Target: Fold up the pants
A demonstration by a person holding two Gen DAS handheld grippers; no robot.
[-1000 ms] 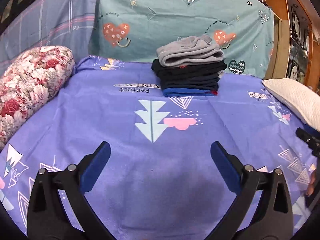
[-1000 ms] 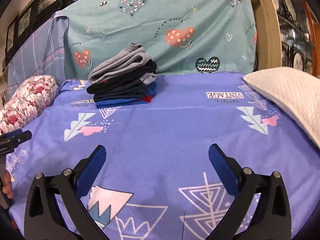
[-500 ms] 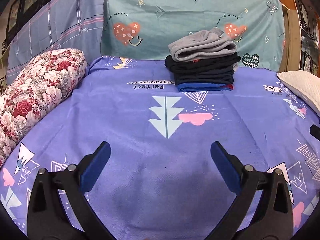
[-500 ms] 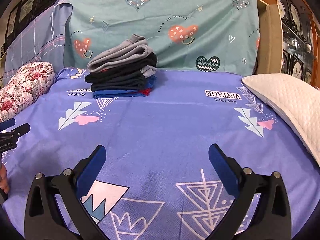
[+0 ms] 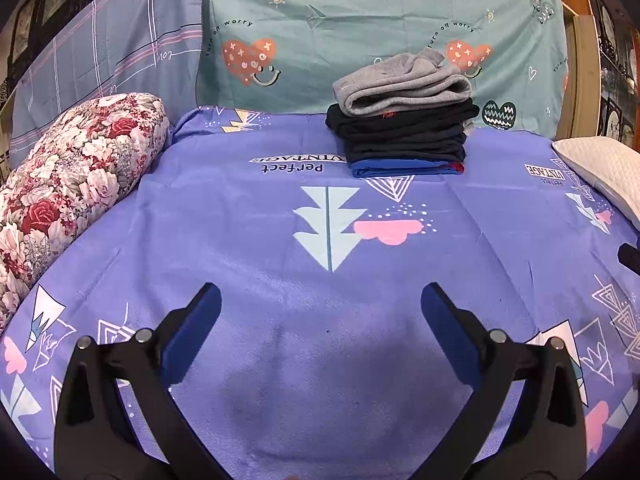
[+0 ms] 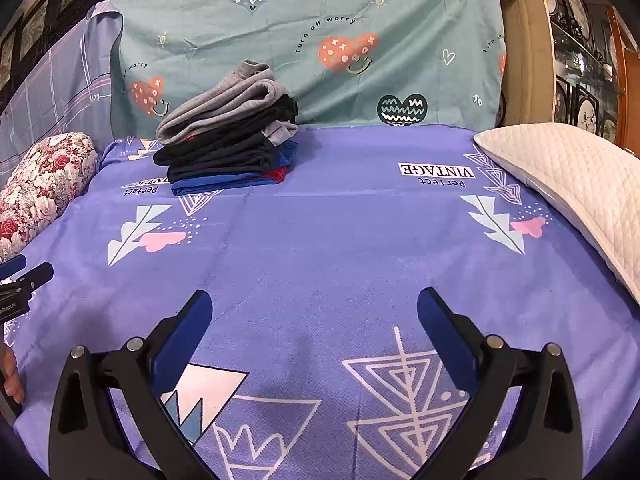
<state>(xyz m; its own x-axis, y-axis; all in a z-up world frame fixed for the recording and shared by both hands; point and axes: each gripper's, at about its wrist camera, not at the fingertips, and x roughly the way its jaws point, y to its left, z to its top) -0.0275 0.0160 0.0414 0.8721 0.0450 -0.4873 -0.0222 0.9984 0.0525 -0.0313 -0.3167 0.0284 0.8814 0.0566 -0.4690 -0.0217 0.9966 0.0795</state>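
A: Eyes on the stack of folded pants [image 5: 402,120] at the far end of the bed, right up against the teal heart-print cloth [image 5: 360,32]. The grey pair [image 6: 224,104] sits on top, dark pairs under it, a blue one at the bottom.

B: And it rests on the purple sheet [image 5: 320,320], just beyond the "Perfect VINTAGE" print.

A: Now the left gripper [image 5: 320,308]: jaws spread wide, nothing between them, hovering over bare sheet near the front, well apart from the stack.

B: Same for the right gripper [image 6: 314,312], fingers released, empty, above the triangle prints.

A: A floral bolster [image 5: 72,184] lies along the left side, a white quilted pillow [image 6: 568,192] along the right.

B: Part of a hand [image 6: 12,376] shows at the right camera's left edge.
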